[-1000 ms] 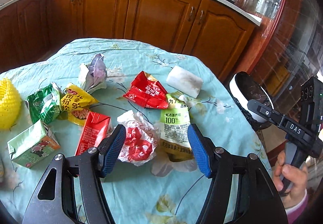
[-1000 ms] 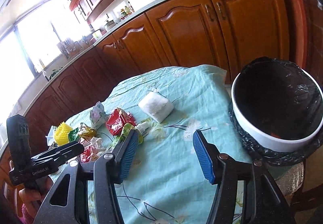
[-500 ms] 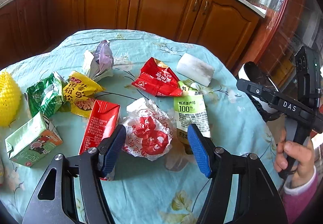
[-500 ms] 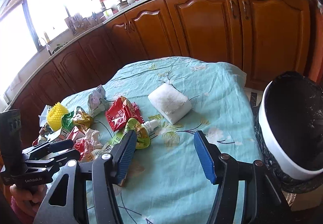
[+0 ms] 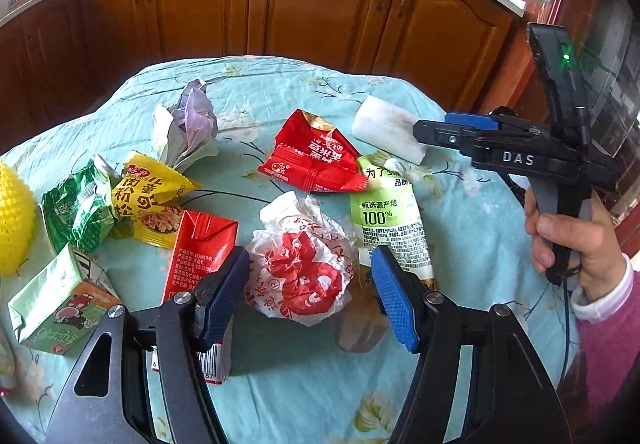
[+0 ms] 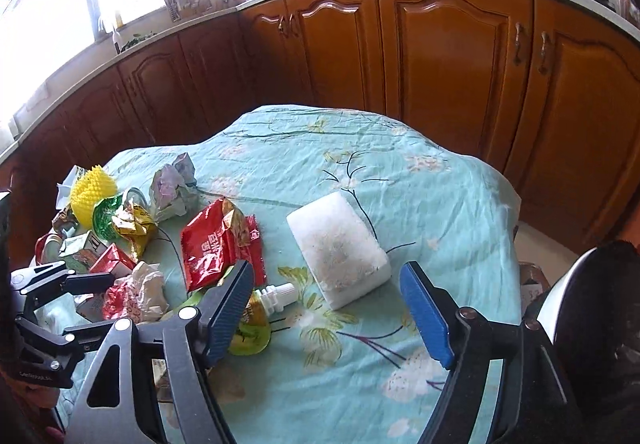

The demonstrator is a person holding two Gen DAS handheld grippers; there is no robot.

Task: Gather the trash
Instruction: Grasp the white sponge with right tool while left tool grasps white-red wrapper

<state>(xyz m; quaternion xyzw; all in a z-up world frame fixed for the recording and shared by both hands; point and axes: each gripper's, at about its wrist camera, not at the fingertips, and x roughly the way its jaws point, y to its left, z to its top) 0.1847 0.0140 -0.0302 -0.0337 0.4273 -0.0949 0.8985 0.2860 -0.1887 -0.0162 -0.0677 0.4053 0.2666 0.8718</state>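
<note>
Left wrist view: the left gripper (image 5: 310, 286) is spread, straddling the crumpled wrapper (image 5: 302, 270) at 12 o'clock, roundish, no clear long axis.

Right wrist view: the right gripper (image 6: 326, 314) is spread and empty; the wrapper (image 6: 134, 296) lies at 9 o'clock, nearer the left.

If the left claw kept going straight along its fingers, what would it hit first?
Most likely the crumpled white wrapper with red print, which sits centred between the open left claw fingers. Depth is unclear, so contact is not certain yet.
</note>
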